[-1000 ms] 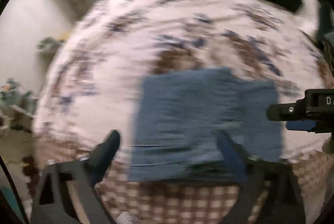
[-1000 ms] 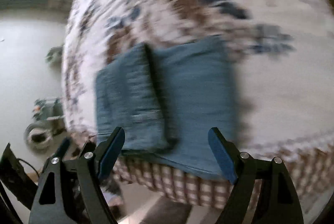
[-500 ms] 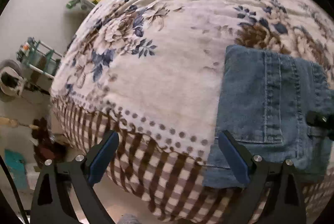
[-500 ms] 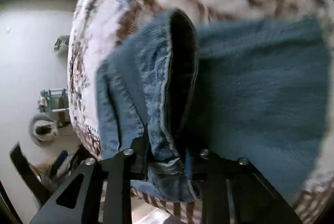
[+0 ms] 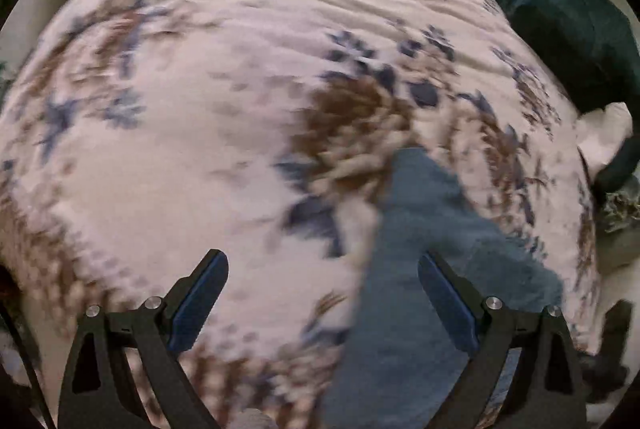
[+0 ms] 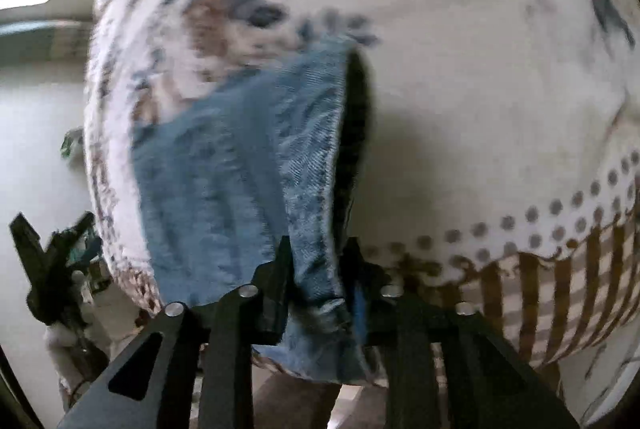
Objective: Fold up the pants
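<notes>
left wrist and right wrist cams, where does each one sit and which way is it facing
Left wrist: sits on the left gripper, looking forward over the flowered bedspread; its open fingers frame the jeans.
Right wrist: sits on the right gripper, looking along fingers shut on the jeans' edge, toward the bed's edge.
Shared: both show the jeans and the bedspread.

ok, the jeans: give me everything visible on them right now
The jeans are mid-blue denim, faded and mottled along one thick hemmed edge. They lie folded into a compact stack on the floral bedspread near its checked border, layers gaping open as a dark slot on the right side. The right claw is shut on that thick edge at the near end, lifting it slightly. In the blurred left wrist view the jeans lie partly behind the right finger of the open left claw, which does not touch them.
</notes>
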